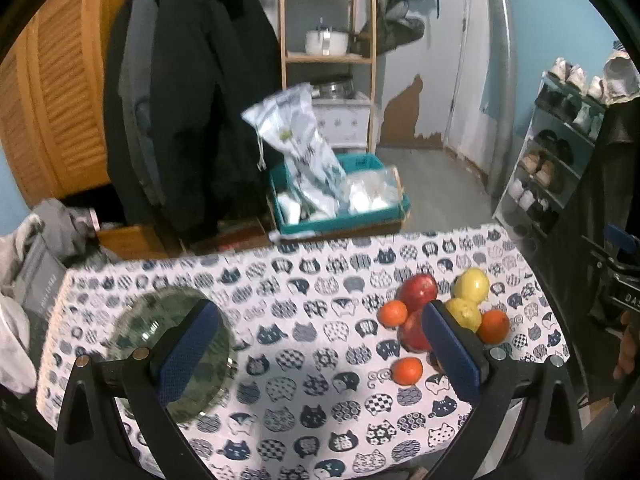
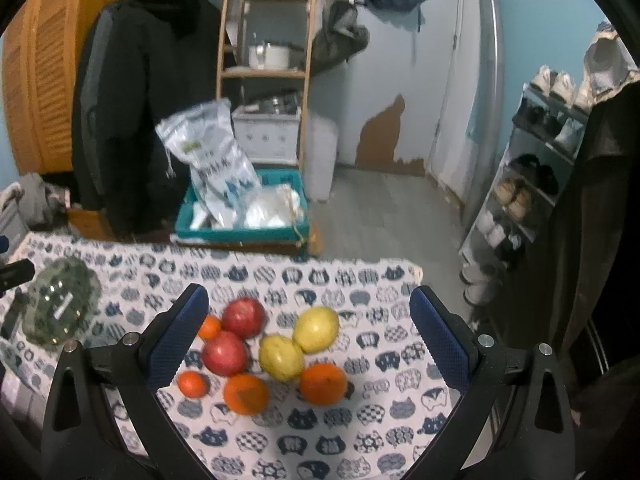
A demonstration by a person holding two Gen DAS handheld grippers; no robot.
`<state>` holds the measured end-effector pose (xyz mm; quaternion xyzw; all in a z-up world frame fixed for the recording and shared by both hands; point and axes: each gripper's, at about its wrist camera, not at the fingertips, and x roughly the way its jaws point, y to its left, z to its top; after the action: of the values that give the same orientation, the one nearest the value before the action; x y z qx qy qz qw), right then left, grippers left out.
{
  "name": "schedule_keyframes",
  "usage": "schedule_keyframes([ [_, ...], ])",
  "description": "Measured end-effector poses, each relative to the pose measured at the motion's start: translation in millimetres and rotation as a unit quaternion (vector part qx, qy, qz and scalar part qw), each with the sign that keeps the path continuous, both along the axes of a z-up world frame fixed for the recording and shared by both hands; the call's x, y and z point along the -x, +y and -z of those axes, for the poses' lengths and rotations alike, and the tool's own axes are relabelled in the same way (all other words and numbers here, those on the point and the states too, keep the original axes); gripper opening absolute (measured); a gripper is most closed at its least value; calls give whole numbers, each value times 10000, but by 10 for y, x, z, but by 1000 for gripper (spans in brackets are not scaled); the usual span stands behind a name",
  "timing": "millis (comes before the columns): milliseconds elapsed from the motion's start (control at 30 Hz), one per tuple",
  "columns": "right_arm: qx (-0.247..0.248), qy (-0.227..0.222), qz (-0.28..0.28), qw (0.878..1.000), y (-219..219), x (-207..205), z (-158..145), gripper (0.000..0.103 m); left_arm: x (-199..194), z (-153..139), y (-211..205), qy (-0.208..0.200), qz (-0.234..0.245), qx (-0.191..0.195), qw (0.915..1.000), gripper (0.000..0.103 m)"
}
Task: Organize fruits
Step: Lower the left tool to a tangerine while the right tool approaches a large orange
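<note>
Though clustered, lemons (image 2: 298,346) diagonally aligned

Two apples (image 2: 243,317), two lemons (image 2: 316,329), four oranges (image 2: 323,384)

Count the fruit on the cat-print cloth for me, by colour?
Red apples: 2
Yellow lemons: 2
Large oranges: 2
Small oranges: 2
Total: 8 fruits

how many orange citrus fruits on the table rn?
4, all in the fruit cluster, right wrist view: small one at the far left by the rear apple, small one front left, large one front centre, large one front right by the lemons. None seems hidden.
</note>
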<state>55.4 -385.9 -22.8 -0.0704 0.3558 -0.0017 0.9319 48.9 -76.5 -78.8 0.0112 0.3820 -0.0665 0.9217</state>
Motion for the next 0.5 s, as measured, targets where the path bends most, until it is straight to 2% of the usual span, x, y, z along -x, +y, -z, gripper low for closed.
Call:
schedule_keyframes([
  [267,16,640,110,9979,-190,-111,393,99,-206,423,-224,493,135,-73,9987,102],
  [500,-9,1255,241,9918,-346,-221,805,99,-398,947,-443,1133,264,-152,9931,102],
])
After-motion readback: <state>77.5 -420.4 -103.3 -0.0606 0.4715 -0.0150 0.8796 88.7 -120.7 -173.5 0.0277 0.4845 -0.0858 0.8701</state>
